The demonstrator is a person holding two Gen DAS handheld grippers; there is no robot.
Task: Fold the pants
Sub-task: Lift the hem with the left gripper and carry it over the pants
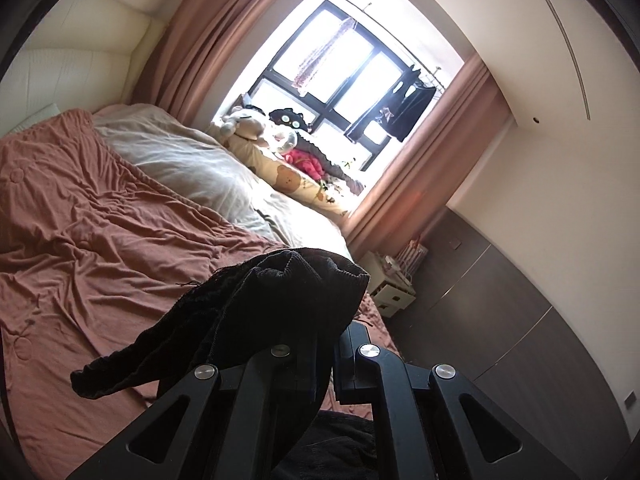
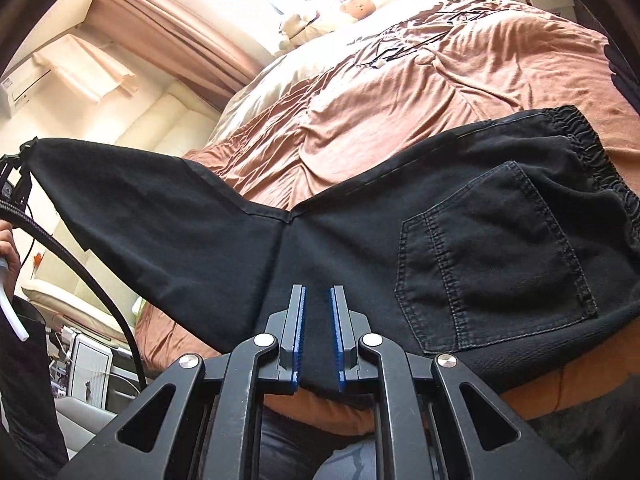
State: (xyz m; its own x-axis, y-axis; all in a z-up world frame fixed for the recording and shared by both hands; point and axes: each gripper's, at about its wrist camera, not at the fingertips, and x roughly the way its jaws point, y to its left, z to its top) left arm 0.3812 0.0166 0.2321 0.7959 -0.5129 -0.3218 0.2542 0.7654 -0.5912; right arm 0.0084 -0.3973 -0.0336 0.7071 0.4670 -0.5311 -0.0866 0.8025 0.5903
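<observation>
The black pants (image 2: pixel 400 240) hang spread in the air above the pink bed cover (image 2: pixel 400 100), with the back pocket and elastic waistband to the right. My right gripper (image 2: pixel 318 296) is shut on their near edge, and black cloth fills the gap between the blue pads (image 2: pixel 301 320). At the far left, my left gripper (image 2: pixel 16 176) holds the end of one leg, lifted high. In the left wrist view, the pants (image 1: pixel 256 312) bunch and drape over the left gripper (image 1: pixel 332 344), which is shut on them. Its fingertips are hidden under the cloth.
A grey quilt (image 1: pixel 180 160) and soft toys (image 1: pixel 256 124) lie at the window side of the bed. Pink curtains (image 1: pixel 192 40) frame the window. A white bedside cabinet (image 1: pixel 390 292) stands by the dark wall panel. A person's hand (image 2: pixel 10 248) and a black cable (image 2: pixel 100 292) show at left.
</observation>
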